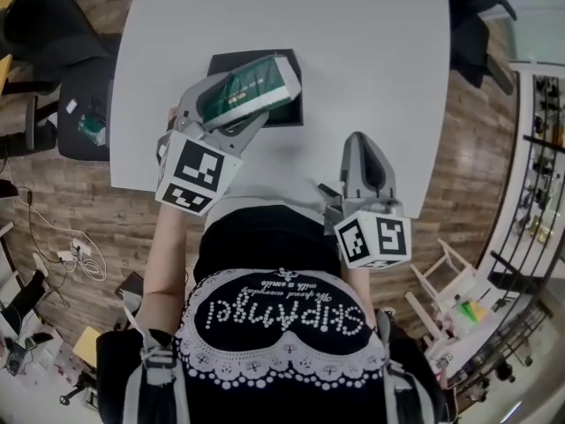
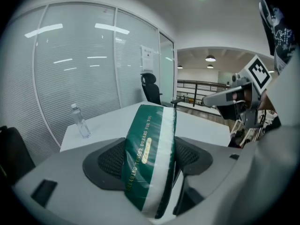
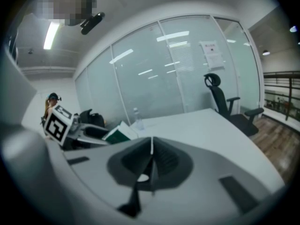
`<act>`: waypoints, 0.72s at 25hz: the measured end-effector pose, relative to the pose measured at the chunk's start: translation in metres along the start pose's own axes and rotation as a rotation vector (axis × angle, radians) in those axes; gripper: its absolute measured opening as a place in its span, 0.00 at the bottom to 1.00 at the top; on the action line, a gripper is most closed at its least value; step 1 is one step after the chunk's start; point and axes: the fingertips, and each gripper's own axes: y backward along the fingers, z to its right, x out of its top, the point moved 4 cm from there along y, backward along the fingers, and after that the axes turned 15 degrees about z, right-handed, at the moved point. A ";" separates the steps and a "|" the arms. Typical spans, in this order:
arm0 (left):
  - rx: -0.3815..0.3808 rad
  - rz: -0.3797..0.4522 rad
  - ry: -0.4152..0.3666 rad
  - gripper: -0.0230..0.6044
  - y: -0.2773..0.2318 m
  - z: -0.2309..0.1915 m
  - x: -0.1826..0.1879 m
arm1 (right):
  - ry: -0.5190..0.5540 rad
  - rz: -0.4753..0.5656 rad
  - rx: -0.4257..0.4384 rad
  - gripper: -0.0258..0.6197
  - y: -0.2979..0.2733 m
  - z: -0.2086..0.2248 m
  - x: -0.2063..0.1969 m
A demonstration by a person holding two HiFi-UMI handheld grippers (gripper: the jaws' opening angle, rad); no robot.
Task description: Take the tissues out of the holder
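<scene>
Grips the green tissue pack (image 1: pixel 240 88) in the left gripper (image 1: pixel 265 95), with fingers (image 2: pixel 110 161) pinching its two broad faces and the pack standing on edge, tilted, between them. Sits over the black holder (image 1: pixel 228 61) in the head view, the holder lying flat on the white table (image 1: pixel 371 34); cannot tell whether pack and holder touch. Holds the right gripper (image 1: pixel 360 148) above the table's near edge, well apart from the holder, fingers pressed together on nothing. Shows, in the left gripper view, a clear water bottle (image 2: pixel 80 121) upright on the table's far side, and a black office chair (image 2: pixel 151 88) beyond the table beside the glass wall.
</scene>
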 end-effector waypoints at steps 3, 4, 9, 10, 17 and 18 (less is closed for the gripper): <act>0.051 0.105 0.042 0.57 0.010 -0.003 0.022 | 0.006 0.022 0.010 0.09 0.005 -0.003 0.006; 0.068 0.133 0.056 0.57 0.015 -0.004 0.027 | 0.008 0.030 0.013 0.09 0.007 -0.004 0.007; 0.170 0.257 0.082 0.57 0.040 -0.013 0.052 | 0.030 0.069 0.037 0.09 0.013 -0.011 0.015; 0.192 0.283 0.083 0.57 0.046 -0.015 0.057 | 0.036 0.077 0.040 0.09 0.014 -0.012 0.018; 0.293 0.442 0.100 0.57 0.084 -0.019 0.093 | 0.061 0.161 0.037 0.09 0.020 -0.013 0.043; 0.305 0.461 0.098 0.57 0.088 -0.018 0.097 | 0.065 0.168 0.038 0.09 0.021 -0.013 0.046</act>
